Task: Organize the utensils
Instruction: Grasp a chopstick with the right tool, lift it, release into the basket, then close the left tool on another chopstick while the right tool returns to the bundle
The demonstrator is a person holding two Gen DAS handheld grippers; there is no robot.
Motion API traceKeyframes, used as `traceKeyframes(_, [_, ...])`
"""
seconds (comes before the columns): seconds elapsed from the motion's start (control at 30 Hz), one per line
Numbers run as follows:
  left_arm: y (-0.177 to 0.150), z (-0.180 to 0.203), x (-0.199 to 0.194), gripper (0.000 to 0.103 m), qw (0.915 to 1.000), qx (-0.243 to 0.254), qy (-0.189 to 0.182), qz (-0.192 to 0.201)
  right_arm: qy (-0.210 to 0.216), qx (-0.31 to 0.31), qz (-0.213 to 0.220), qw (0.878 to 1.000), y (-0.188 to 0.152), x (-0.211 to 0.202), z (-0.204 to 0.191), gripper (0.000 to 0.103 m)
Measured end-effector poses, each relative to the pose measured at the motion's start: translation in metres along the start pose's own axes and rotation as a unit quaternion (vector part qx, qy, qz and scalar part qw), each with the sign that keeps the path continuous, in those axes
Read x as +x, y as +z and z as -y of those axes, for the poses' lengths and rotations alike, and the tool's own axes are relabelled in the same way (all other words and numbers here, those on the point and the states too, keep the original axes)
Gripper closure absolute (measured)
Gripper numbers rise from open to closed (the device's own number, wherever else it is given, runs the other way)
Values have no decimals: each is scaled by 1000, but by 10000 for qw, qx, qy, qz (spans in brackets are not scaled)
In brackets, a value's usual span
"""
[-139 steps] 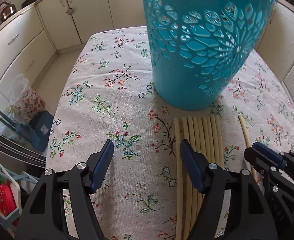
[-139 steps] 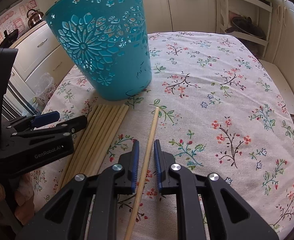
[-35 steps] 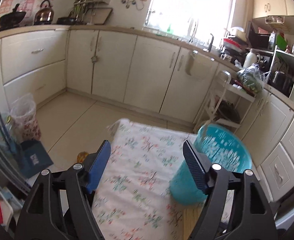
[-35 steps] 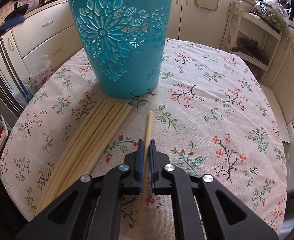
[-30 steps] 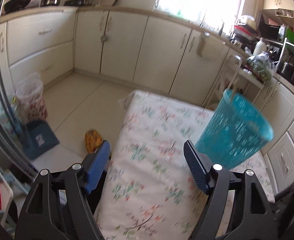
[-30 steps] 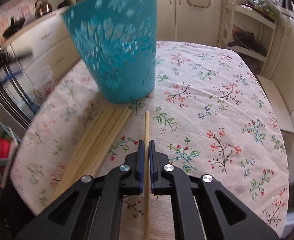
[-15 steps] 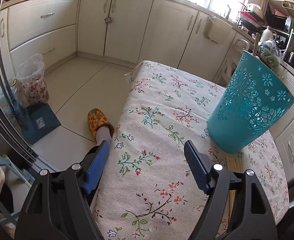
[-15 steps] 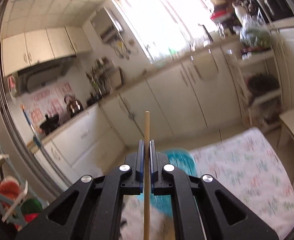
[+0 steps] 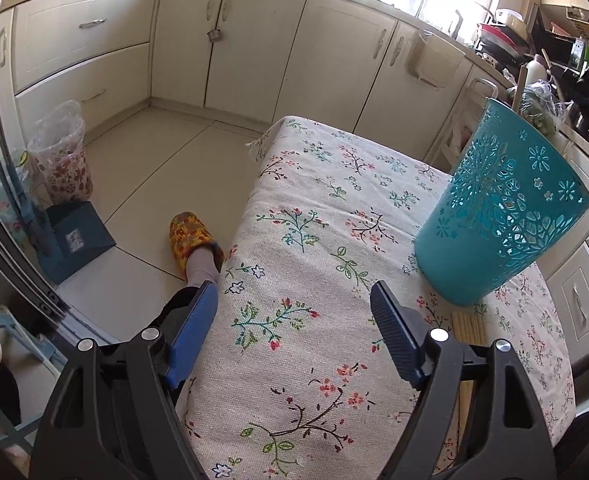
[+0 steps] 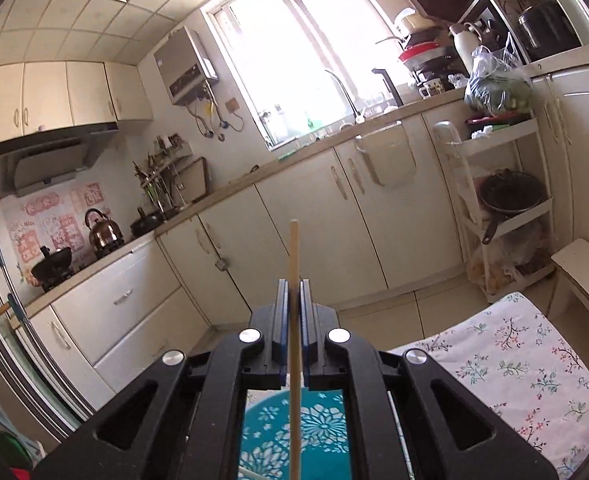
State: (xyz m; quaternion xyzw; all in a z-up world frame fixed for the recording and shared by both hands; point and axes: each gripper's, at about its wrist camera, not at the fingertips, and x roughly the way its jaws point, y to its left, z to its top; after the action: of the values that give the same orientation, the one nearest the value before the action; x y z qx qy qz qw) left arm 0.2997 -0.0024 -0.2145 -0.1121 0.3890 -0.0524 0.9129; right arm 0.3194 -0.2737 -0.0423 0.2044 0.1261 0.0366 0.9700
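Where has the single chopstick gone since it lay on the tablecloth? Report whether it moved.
Yes. The chopstick has left the tablecloth; clamped in the right gripper, it stands raised against the cabinets, above the teal basket.

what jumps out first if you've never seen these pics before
The teal cut-out basket stands on the flowered tablecloth, at its right side in the left wrist view. In the right wrist view the right gripper is shut on a single wooden chopstick, raised above the basket. The left gripper hangs open and empty.
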Motion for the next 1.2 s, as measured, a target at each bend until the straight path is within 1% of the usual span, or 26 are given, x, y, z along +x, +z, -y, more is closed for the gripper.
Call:
traceKeyframes(0.17, [0,0,0,28,10000,-1,6,2,-10,-204,-249,9995,-13,1,1,95])
traceKeyframes(0.3, [0,0,-1,28,10000,-1,30,36,31,-285,-379,9989,-20,-8,3,89])
traceKeyframes(0.4, [0,-1,-1,28,10000,-13,62,65,65,-316,-310,9990,-18,-30,4,84])
traceKeyframes(0.47, [0,-1,-2,28,9999,-19,82,88,64,-277,-148,9995,-14,-47,6,84])
traceKeyframes(0.53, [-1,-1,-3,27,9999,-12,96,98,26,-241,77,9997,-9,-73,7,83])
traceKeyframes(0.6, [-1,0,-4,27,9999,4,111,116,-95,-272,197,9994,-10,-99,8,83])
traceKeyframes(0.67, [-1,1,-4,27,9998,25,125,133,-233,-285,93,9993,-20,-114,11,83])
traceKeyframes(0.73, [-1,2,-4,27,9998,39,138,138,-384,-316,-419,9979,-43,-119,13,83])
traceKeyframes(0.8, [-1,3,-5,26,9998,48,146,138,-494,-340,-1098,9921,-72,-112,16,84])
traceKeyframes(0.83, [-1,3,-5,26,9998,54,152,138,-521,-315,-1524,9864,-93,-105,19,87])
traceKeyframes(0.9, [-1,3,-5,26,9998,60,155,136,-609,-279,-2270,9716,-132,-87,24,88])
traceKeyframes(0.93, [-1,3,-5,26,9998,62,154,135,-610,-293,-2463,9668,-143,-81,25,89])
traceKeyframes(0.97, [-1,3,-5,26,9998,62,151,133,-672,-381,-2642,9614,-155,-73,24,89])
traceKeyframes(1.03, [-1,3,-5,26,9998,56,153,135,-761,-560,-2839,9542,-168,-59,23,90])
traceKeyframes(1.1, [-1,3,-4,25,9998,42,147,129,-862,-642,-2932,9500,-173,-48,24,90])
traceKeyframes(1.2, [-1,3,-4,25,9998,39,138,123,-971,-715,-2985,9468,-177,-37,27,90])
